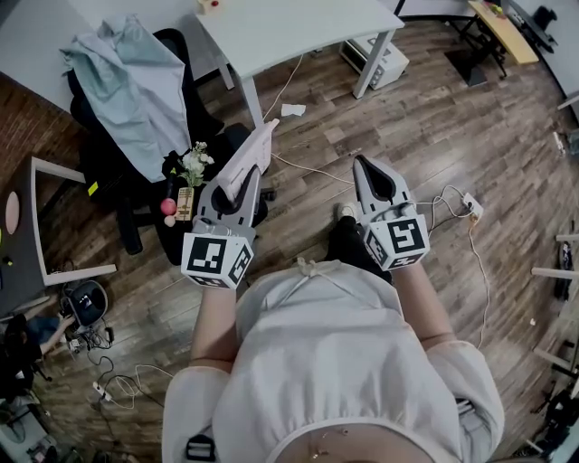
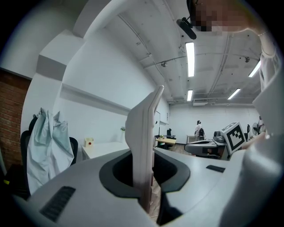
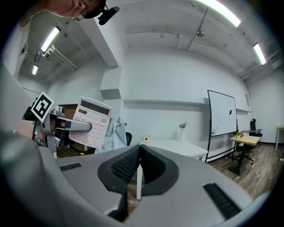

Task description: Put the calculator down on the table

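Observation:
My left gripper (image 1: 237, 181) is shut on a pale pink calculator (image 1: 254, 151), which stands on edge and sticks out past the fingertips. In the left gripper view the calculator (image 2: 144, 142) shows edge-on, clamped between the jaws. From the right gripper view I see its keypad face (image 3: 92, 123), held up in the air by the left gripper (image 3: 66, 126). My right gripper (image 1: 364, 165) is level beside the left one, shut with nothing in it; its pads (image 3: 138, 155) meet. The white table (image 1: 298, 32) stands ahead, beyond both grippers.
A black chair draped with a light green cloth (image 1: 136, 81) is at the left, with a small bunch of flowers (image 1: 194, 163) by it. Cables and a power strip (image 1: 469, 206) lie on the wood floor. A small box (image 1: 210, 6) sits on the table. A whiteboard (image 3: 222, 119) stands at the right.

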Available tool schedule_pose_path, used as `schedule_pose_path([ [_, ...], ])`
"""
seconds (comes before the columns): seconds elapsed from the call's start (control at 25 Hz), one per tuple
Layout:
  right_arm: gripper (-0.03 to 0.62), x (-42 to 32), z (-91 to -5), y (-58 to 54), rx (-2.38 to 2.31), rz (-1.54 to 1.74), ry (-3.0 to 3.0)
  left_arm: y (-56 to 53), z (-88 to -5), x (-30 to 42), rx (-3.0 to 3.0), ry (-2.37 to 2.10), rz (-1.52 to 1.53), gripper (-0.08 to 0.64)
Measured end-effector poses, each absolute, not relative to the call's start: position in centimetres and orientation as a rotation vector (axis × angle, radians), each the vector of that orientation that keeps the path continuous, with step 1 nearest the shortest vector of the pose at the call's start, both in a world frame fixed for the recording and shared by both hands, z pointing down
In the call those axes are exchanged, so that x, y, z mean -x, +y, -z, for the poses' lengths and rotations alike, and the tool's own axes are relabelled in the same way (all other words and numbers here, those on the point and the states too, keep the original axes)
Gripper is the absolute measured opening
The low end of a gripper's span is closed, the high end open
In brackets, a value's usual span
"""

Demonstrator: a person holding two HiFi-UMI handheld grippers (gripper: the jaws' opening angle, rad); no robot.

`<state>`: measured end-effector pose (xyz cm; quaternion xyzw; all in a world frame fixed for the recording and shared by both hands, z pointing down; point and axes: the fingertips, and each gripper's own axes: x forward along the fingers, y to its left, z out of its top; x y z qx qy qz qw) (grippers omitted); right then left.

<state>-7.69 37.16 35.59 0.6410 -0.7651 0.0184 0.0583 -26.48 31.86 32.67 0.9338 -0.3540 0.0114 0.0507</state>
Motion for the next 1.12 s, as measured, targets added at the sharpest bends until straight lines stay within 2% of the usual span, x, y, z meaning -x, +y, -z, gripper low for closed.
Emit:
schedule_pose_path([
  [0.32,0.006,1.5,-37.6,28.7,-1.859,-0.108,-2.393,25.3,-33.9,21.0,-2.791,-1.192,-0.086,0.084],
  [0.84,0.006,-12.8,-37.9,11.0,-1.568,-0.104,-2.514,10.5,-34.1,5.9,-2.653,-1.412,-0.112,0.084],
  [1.12,0.006,-16.4,-39.0,4.6,-1.496,-0.132,-2.536,5.2,-35.0,1.7,-2.598,-1.425,-0.135,0.084],
])
